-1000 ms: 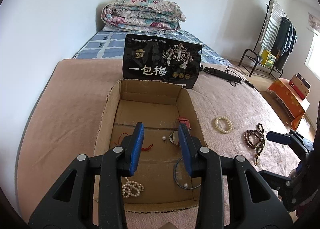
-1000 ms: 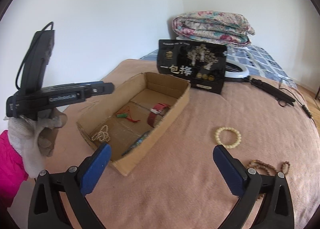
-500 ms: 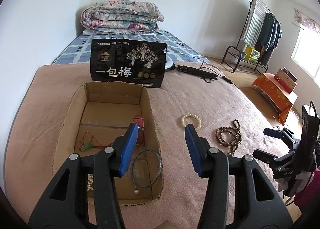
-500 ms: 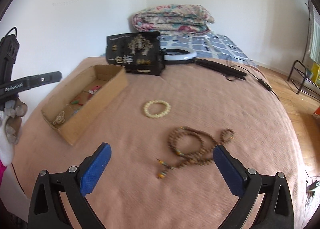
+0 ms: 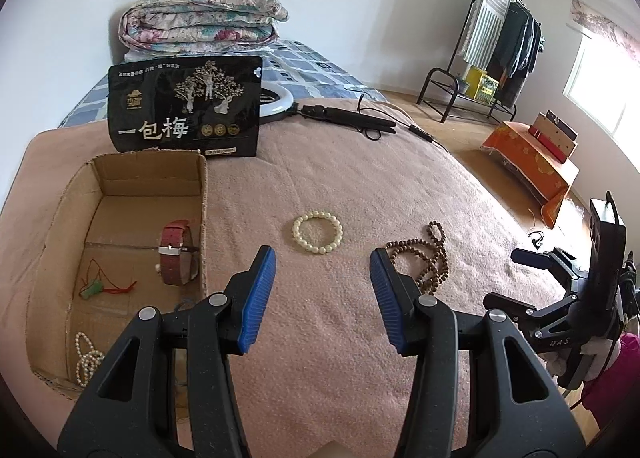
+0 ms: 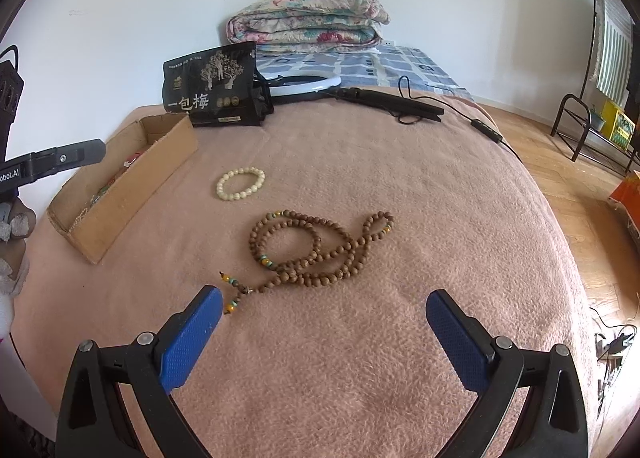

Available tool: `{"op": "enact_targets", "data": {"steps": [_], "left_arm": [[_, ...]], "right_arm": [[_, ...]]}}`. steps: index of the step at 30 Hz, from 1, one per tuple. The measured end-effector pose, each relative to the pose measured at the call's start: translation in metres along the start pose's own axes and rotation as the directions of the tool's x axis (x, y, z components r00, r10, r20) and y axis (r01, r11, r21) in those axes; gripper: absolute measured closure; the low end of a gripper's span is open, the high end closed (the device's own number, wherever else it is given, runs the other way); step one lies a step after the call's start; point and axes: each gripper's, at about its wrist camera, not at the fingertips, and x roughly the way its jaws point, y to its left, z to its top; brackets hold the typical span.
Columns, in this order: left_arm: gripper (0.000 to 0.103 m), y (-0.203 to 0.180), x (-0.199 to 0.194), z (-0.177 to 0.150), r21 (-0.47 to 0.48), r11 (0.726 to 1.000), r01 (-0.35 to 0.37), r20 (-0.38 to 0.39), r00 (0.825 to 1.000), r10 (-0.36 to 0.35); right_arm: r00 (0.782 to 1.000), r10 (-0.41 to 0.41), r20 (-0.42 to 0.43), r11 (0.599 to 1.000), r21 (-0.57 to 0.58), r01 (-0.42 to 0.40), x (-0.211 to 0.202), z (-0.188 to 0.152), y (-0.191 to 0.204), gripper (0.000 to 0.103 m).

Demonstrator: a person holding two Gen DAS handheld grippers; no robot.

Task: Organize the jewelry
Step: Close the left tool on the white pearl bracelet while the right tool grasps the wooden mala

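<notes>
Fuzzy pink blanket (image 6: 400, 197) spreads under my claws. My left gripper (image 5: 322, 298) has just been widening, nothing between its ribbed blue pads; ahead lies the cream bead bracelet (image 5: 318, 232). My right gripper (image 6: 324, 332) gapes empty, the brown wooden bead necklace (image 6: 312, 254) just ahead. Leftward sits the cardboard box (image 5: 56, 225).

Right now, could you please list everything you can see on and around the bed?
box: 1, cardboard, left on blanket
watch: 1, red strap, in box
pendant: 1, green on red cord, in box
pearls: 1 string, white, box's near corner
bracelet: 1, cream, on blanket
mala: 1, brown, on blanket
pouch: 1, black, behind box
ring light: 1, white, behind pouch
quilt: 1, floral, folded
left gripper: blue pads, open
right gripper: blue pads, open
</notes>
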Motion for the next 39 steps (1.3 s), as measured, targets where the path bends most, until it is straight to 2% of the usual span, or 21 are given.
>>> {"op": "enact_targets", "data": {"steps": [7,18,22,30,33,39], "left_arm": [[0.053,-0.016,0.038,0.001,-0.004,1.000,-0.025,-0.040,0.999,0.025],[0.053,-0.026,0.097,0.002,-0.013,0.997,-0.076,-0.109,0.991,0.074],[0.046,-0.022,0.115,0.004,-0.039,0.994,-0.099,-0.121,0.988,0.094],[0.046,-0.012,0.143,0.004,-0.043,0.992,-0.123,-0.157,0.981,0.115],[0.046,-0.004,0.149,0.004,-0.077,0.988,-0.133,-0.158,0.980,0.120],[0.046,0.008,0.163,0.007,-0.108,0.975,-0.193,-0.166,0.971,0.174]], "right_arm": [[0.999,0.032,-0.018,0.999,0.029,-0.031,0.016,-0.001,-0.002,0.000],[0.997,0.035,-0.062,0.999,0.014,-0.034,0.050,0.007,0.011,0.000],[0.996,0.014,-0.083,1.000,-0.001,-0.014,0.062,0.012,0.017,0.000],[0.995,-0.005,-0.098,1.000,-0.024,0.003,0.077,0.016,0.026,0.000],[0.995,-0.009,-0.098,1.000,-0.006,0.008,0.080,0.016,0.023,0.000],[0.995,-0.011,-0.101,0.999,0.048,0.016,0.086,0.017,0.014,0.000]]}}
